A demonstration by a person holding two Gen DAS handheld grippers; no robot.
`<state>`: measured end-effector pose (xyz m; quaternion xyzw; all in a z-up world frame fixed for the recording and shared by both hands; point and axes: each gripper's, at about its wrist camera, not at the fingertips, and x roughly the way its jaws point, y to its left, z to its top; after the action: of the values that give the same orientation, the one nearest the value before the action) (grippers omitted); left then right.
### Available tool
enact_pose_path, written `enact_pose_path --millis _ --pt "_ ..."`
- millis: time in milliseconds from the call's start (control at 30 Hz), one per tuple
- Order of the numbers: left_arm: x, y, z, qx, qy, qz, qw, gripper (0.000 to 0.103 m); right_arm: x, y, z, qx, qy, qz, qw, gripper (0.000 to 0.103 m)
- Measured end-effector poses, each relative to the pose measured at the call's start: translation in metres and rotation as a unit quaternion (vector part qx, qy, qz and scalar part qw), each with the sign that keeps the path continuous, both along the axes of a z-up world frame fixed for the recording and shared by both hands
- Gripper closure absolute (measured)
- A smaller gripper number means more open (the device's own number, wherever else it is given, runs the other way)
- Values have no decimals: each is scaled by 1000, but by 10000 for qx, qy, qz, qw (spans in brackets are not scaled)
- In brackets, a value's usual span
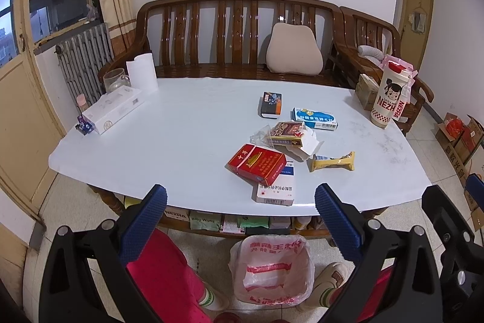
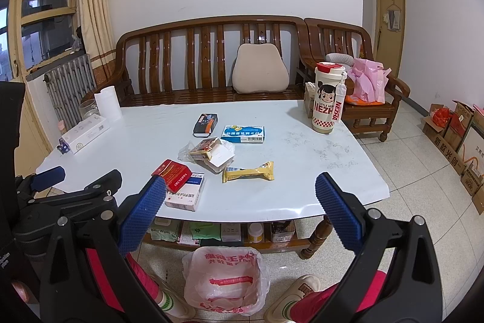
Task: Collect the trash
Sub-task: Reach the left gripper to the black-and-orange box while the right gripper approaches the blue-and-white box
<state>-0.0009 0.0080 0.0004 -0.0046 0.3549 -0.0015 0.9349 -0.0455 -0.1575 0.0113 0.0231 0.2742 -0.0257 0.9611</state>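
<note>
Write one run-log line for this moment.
left gripper: open, empty | right gripper: open, empty | trash: yellow wrapper, red packet on table | bin bag: below

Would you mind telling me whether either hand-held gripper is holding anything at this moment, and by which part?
Nothing is held. The left hand-held gripper and the right hand-held gripper both stand open, short of the table.

From my feed: a cartoon tumbler (image 2: 328, 102) on the white tabletop (image 2: 302, 171), a beige cushion (image 2: 259, 68) on the wooden bench (image 2: 187, 50) behind.
</note>
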Motion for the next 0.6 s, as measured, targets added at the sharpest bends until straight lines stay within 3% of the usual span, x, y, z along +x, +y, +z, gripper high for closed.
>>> enact_pose_path --millis 467,600 --pt "34 -5 -10 -33 475 -414 9980 7 20 -9 -5 146 41 209 9997 6" --pt "59 -7 -2 330 674 -532 9958 7 39 -20 3 68 23 582 9983 6"
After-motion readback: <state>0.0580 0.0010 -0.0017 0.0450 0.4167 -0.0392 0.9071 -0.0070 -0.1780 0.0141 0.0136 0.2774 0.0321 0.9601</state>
